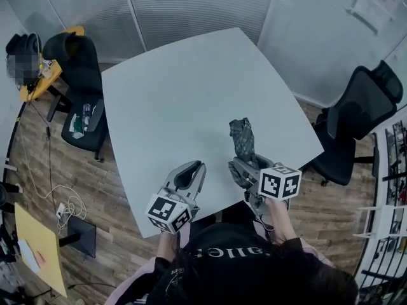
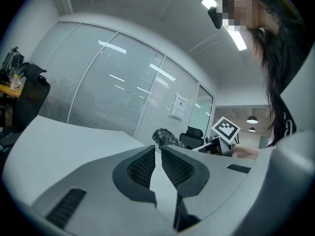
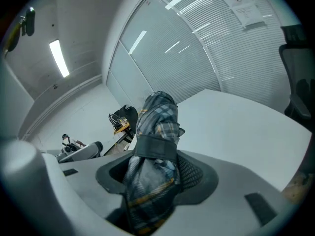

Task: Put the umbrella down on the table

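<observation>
A folded grey plaid umbrella (image 1: 241, 135) juts from my right gripper (image 1: 244, 168) over the front right part of the light grey table (image 1: 178, 100). In the right gripper view the jaws are shut on the umbrella (image 3: 156, 127) just below its dark strap, and its top points out over the table. I cannot tell whether it touches the tabletop. My left gripper (image 1: 191, 169) hangs over the table's front edge, a hand's width to the left of the umbrella. In the left gripper view its fingertips (image 2: 152, 150) meet with nothing between them, and the umbrella (image 2: 165, 137) shows beyond, to the right.
A black office chair (image 1: 357, 116) stands off the table's right corner, another chair (image 1: 81, 65) with small items on its seat at the left. A yellow stand (image 1: 39, 81), a yellow board (image 1: 38, 250) and cables lie on the wooden floor at the left. Shelving (image 1: 386, 221) is at the right.
</observation>
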The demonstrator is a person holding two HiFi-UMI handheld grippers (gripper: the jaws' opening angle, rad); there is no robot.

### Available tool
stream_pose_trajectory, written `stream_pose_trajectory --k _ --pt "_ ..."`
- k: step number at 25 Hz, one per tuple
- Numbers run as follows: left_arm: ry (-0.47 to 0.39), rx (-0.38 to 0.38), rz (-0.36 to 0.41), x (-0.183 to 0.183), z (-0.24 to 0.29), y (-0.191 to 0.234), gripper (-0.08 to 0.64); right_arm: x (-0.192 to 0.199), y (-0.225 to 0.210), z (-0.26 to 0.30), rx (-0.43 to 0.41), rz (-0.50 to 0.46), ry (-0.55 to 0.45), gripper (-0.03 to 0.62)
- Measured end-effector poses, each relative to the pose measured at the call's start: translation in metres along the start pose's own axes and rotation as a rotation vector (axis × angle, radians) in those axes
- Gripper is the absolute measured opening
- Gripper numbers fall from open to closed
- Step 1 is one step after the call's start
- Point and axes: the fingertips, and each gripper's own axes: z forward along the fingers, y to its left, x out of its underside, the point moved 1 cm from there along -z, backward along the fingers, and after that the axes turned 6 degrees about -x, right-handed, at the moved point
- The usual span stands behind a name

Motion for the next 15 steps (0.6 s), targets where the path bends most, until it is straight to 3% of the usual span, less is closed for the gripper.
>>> stream_pose_trajectory --k 15 --pt "-0.012 -0.205 -0.043 0.0 0.054 0.005 0.041 -0.072 -0.102 0.08 -0.078 -0.218 0.222 0.229"
